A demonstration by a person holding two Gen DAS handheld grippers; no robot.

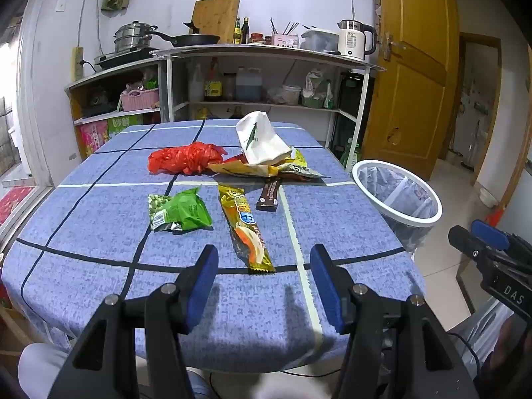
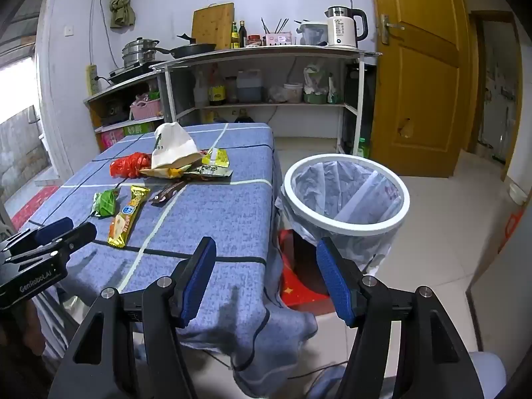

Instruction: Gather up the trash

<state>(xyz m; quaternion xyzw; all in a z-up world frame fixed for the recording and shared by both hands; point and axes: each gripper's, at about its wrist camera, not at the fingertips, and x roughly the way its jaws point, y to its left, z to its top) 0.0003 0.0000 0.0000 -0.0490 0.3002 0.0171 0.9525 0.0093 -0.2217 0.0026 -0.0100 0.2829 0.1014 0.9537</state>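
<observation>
Trash lies on a blue checked tablecloth [image 1: 99, 226]: a green snack bag [image 1: 181, 212], a long gold wrapper [image 1: 246, 226], a brown wrapper [image 1: 269, 194], a red plastic bag [image 1: 188, 158], a white paper bag [image 1: 261, 139] and yellow wrappers [image 1: 266, 168]. My left gripper [image 1: 262, 266] is open and empty above the table's near edge, just short of the gold wrapper. My right gripper [image 2: 262, 259] is open and empty over the table's near right corner, beside the white-rimmed bin [image 2: 345, 196]. The bin also shows in the left wrist view [image 1: 395, 193].
The bin has a clear liner and stands on the floor right of the table [image 2: 212, 206]. Kitchen shelves [image 1: 259, 56] with pans, bottles and a kettle stand behind the table. A yellow door [image 2: 419, 66] is at the right. Tiled floor lies beyond the bin.
</observation>
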